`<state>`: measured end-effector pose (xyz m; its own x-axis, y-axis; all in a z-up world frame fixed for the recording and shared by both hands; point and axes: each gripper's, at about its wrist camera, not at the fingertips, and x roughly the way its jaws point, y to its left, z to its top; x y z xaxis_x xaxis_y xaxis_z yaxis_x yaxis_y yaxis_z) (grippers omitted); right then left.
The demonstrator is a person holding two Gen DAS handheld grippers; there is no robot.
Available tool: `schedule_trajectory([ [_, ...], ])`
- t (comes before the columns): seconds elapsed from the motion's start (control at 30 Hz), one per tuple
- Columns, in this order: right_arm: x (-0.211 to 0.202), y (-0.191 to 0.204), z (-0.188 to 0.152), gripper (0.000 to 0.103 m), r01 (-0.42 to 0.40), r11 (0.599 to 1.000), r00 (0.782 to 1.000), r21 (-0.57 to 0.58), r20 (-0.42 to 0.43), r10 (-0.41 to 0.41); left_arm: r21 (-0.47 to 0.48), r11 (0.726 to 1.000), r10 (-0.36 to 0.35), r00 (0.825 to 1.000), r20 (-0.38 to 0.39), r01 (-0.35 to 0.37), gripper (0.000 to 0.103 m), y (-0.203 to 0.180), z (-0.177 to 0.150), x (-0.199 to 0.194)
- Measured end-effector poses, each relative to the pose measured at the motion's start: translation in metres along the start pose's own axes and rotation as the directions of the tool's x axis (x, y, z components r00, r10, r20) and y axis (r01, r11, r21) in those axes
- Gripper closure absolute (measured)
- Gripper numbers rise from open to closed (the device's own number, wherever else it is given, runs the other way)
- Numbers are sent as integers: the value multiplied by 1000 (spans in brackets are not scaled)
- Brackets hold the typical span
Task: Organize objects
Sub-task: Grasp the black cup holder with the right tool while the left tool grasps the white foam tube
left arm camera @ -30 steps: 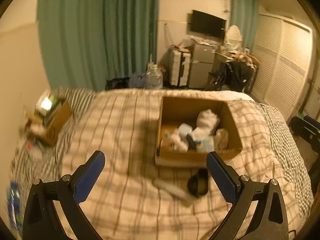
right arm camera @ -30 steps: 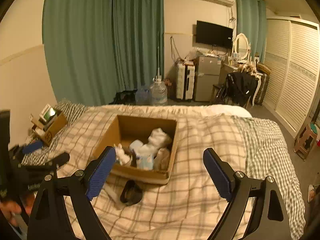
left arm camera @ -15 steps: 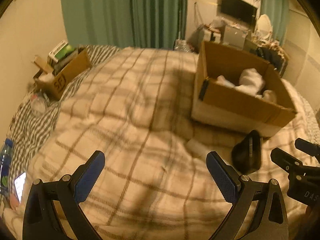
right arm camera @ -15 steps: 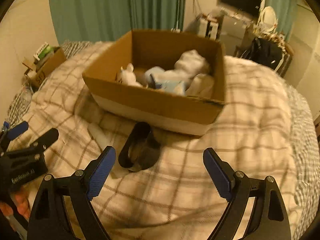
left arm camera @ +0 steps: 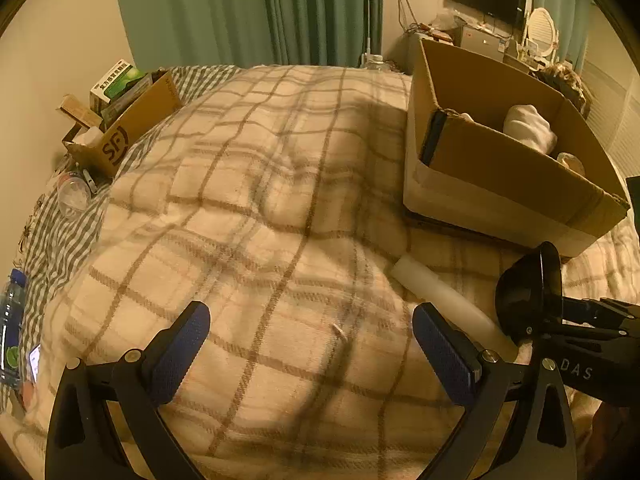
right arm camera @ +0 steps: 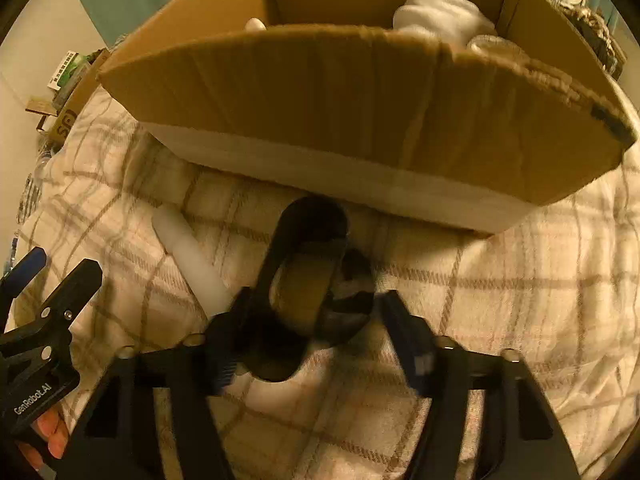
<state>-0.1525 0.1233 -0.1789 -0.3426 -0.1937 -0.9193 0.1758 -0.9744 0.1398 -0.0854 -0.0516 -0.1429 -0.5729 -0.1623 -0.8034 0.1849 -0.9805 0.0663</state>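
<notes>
The right gripper (right arm camera: 316, 344) has just been closing its jaws around the black scoop (right arm camera: 312, 292) on the bed (right arm camera: 520, 288), just in front of the cardboard box (right arm camera: 360, 120), presumably to drop it inside; whether the pads press it yet I cannot tell. The left gripper (left arm camera: 312, 344) hangs spread and empty beside the white tube (left arm camera: 448, 304), ready for it.
</notes>
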Motion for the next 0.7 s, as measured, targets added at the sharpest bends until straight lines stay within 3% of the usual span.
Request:
schedule_trajectory([
  [0.13,-17,1,-7,45,55,998,998,-35,20,-54,10,999,-34,999,-21,34,0,-3,-1,-5],
  [0.27,-67,-7,-19,45,92,995,987,-44,139,-85,64,995,-75,997,-28,77,0,-24,0,-17],
  [0.37,-88,-25,-26,45,125,992,976,-13,181,-121,98,991,-86,996,-30,89,0,-46,4,-16],
  [0.5,-90,-42,-24,45,65,997,980,47,186,-73,58,988,-135,985,-111,142,1,-66,9,5],
  [0.6,-90,-46,-22,45,47,998,981,50,186,-56,33,989,-139,978,-156,146,11,-76,9,24],
  [0.7,-86,-47,-21,45,31,999,984,40,177,-37,67,987,-128,971,-200,144,28,-89,5,40],
])
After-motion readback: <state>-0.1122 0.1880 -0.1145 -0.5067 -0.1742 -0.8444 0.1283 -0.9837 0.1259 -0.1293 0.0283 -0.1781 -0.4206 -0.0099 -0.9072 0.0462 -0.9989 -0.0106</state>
